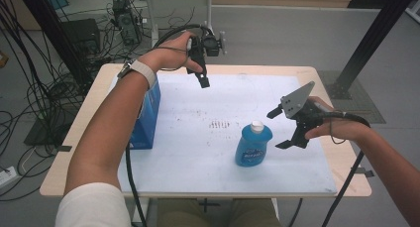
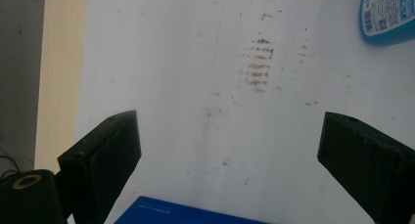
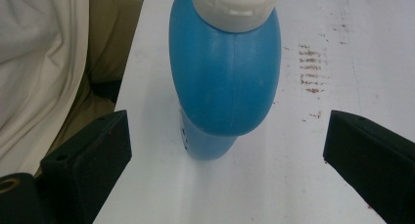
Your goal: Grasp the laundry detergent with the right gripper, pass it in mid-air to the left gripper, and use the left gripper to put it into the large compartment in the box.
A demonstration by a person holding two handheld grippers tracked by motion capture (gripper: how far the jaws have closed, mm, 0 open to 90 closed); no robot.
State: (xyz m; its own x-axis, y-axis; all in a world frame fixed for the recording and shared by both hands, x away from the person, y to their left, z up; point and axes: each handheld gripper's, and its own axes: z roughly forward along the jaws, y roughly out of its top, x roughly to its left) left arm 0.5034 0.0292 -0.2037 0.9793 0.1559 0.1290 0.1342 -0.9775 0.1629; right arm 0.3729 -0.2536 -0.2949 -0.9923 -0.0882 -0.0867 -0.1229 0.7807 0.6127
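1 blue bottle (image 3: 225, 77) stands between wide-apart right jaws.

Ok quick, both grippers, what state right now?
Left gripper: open, holding nothing.
Right gripper: open, jaws apart beside the blue bottle, not gripping it.

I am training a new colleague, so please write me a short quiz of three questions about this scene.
1. True or false: the right gripper is shut on the blue plastic bottle with a white cap.
2. What stands at the left edge of the white table mat?
A. blue cardboard box
B. glass jar
C. metal bowl
3. Are the jaws of the left gripper open or shut?

Key: 1 false; 2 A; 3 open.
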